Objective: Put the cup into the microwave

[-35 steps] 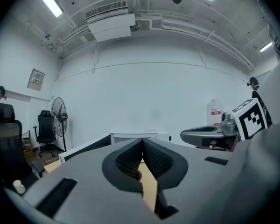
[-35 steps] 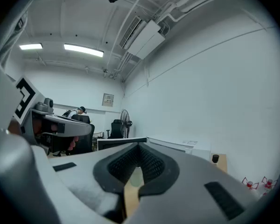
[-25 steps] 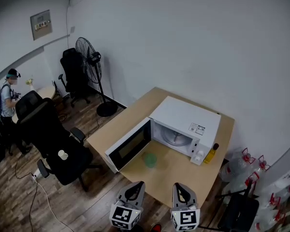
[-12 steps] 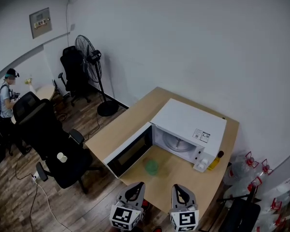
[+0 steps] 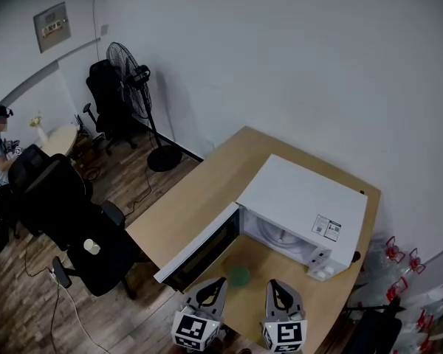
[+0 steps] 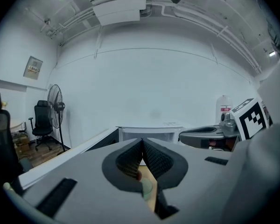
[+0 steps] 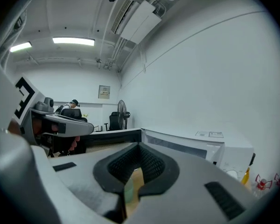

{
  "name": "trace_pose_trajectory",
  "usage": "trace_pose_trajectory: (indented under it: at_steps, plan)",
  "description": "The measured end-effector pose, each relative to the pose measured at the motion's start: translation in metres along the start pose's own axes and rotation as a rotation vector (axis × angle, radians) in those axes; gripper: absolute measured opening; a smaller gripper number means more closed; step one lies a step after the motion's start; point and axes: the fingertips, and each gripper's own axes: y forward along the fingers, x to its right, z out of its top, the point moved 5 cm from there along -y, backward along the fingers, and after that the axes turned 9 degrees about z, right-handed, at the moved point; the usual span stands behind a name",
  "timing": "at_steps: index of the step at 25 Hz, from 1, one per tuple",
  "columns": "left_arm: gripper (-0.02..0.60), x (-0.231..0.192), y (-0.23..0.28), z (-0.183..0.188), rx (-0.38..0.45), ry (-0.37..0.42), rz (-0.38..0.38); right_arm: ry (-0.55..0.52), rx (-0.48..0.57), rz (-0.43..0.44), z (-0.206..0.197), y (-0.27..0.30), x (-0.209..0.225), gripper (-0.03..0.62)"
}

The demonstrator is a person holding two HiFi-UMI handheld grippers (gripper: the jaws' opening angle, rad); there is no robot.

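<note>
Two hand-held grippers sit low in the head view, the left hand-held gripper [image 5: 220,282] and the right hand-held gripper [image 5: 278,285] side by side. A small green translucent cup [image 5: 239,276] stands on the light wooden bench [image 5: 199,198], just ahead of them and between their lines, nearer the left one's tips. Beyond it is the white box-shaped microwave [image 5: 303,201], its dark-glass door [image 5: 199,245] swung wide, ahead and to the left of the left one.

From the left gripper view the jaws are pressed together on nothing. The cup [image 6: 147,186] shows below their tips, with the open cavity farther ahead.

From the right gripper view the jaws also meet with nothing between them, and the cup [image 7: 129,189] is low ahead, slightly left.

With both pairs of jaws together, coming closer without spreading them would likely nudge or topple the light cup. A wide swing on the left could also strike the open door.
</note>
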Motion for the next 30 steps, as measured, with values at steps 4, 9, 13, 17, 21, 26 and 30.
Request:
trace_pose_trajectory:
  at_steps: [4,9,13,17,21,26,30]
  plan:
    - [0.021,-0.011,0.027,-0.014,-0.046,-0.006,-0.020,0.033,-0.041,-0.007,-0.013,0.026,0.009,0.017]
    - [0.021,-0.015,0.049,-0.044,-0.108,-0.009,-0.058,0.067,-0.087,-0.016,-0.033,0.042,0.017,0.017]
    - [0.021,-0.013,0.059,-0.066,-0.154,-0.020,-0.076,0.091,-0.120,-0.026,-0.050,0.048,0.024,0.017]
    - [0.023,-0.013,0.067,-0.084,-0.188,-0.039,-0.094,0.109,-0.148,-0.026,-0.069,0.052,0.027,0.017]
    - [0.149,-0.010,0.073,-0.103,-0.217,-0.064,-0.142,0.130,-0.177,-0.034,-0.081,0.053,0.027,0.017]
    - [0.298,-0.003,0.079,-0.116,-0.217,-0.037,-0.180,0.138,-0.196,-0.031,-0.092,0.054,0.028,0.017]
    - [0.344,0.001,0.085,-0.135,-0.258,-0.024,-0.201,0.147,-0.208,-0.037,-0.101,0.055,0.029,0.017]
